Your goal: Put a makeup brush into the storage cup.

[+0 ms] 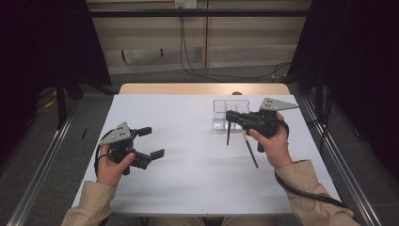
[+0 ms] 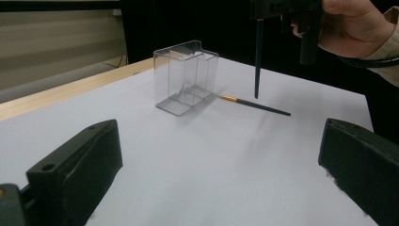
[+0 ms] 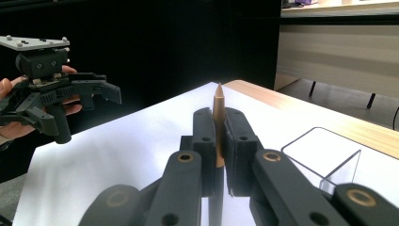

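My right gripper (image 1: pixel 229 116) is shut on a thin dark paintbrush (image 1: pixel 228 134), whose handle hangs straight down just above the white table. In the right gripper view its copper-coloured end (image 3: pixel 218 96) sticks up between the pressed jaws of the right gripper (image 3: pixel 219 123). A second paintbrush (image 1: pixel 250 149) with an orange ferrule lies flat on the table below that hand. A clear plastic holder (image 1: pixel 225 113) with compartments stands upright right behind the right gripper. My left gripper (image 1: pixel 156 141) is held over the table's left side, wide open with nothing in it.
In the left gripper view, the holder (image 2: pixel 186 77), the lying brush (image 2: pixel 254 104) and the hanging brush (image 2: pixel 258 61) sit ahead of the left gripper (image 2: pixel 219 165). A wooden strip (image 1: pixel 202 88) edges the table's far side. Bare white tabletop (image 1: pixel 188 155) spreads between the hands.
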A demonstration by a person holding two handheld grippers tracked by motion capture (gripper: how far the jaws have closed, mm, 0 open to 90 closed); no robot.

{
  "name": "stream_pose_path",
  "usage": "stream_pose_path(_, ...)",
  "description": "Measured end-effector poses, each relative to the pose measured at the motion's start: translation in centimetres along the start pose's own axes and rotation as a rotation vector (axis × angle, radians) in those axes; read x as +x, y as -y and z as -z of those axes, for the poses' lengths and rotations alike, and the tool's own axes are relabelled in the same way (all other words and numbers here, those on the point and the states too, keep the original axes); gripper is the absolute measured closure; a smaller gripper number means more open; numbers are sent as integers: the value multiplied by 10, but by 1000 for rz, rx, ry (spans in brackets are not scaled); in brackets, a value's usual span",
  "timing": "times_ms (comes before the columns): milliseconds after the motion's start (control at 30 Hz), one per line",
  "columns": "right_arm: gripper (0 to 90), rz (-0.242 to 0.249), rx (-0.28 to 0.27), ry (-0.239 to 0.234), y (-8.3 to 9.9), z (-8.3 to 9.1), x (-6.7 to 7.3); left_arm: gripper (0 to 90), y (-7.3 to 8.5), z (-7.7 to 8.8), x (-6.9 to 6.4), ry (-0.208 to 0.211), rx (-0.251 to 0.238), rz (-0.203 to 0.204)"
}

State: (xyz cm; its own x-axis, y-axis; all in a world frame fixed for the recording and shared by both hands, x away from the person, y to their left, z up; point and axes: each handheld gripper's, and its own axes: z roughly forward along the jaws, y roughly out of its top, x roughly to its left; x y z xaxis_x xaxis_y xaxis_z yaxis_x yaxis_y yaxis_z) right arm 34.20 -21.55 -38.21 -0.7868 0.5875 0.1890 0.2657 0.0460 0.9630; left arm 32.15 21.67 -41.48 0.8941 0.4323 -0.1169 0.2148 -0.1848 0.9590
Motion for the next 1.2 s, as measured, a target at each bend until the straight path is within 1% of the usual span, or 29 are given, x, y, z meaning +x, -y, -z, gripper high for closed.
stream_pose_path(233, 850, 0, -8, 22, -5, 3, -7, 0, 5, 7, 1, -18, 12, 6)
stream_pose_path(433, 850, -4, -18, 43, -11, 4, -14, 0, 6, 11, 0, -13, 24, 0)
stream_pose_path(600, 850, 5, -15, 58, -19, 2, -18, 0, 9, 15, 1, -13, 15, 9)
stream_pose_path(700, 850, 10, -21, 67, -25, 1, -21, 0, 12, 16, 1, -11, 18, 19)
stream_pose_path(900, 849, 21, -31, 92, -35, 0, -28, 0, 15, 16, 0, -6, 22, 25)
stream_pose_path(1200, 849, 24, -37, 148, -44, 2, -42, 0, 18, 15, 0, -2, 27, 30)
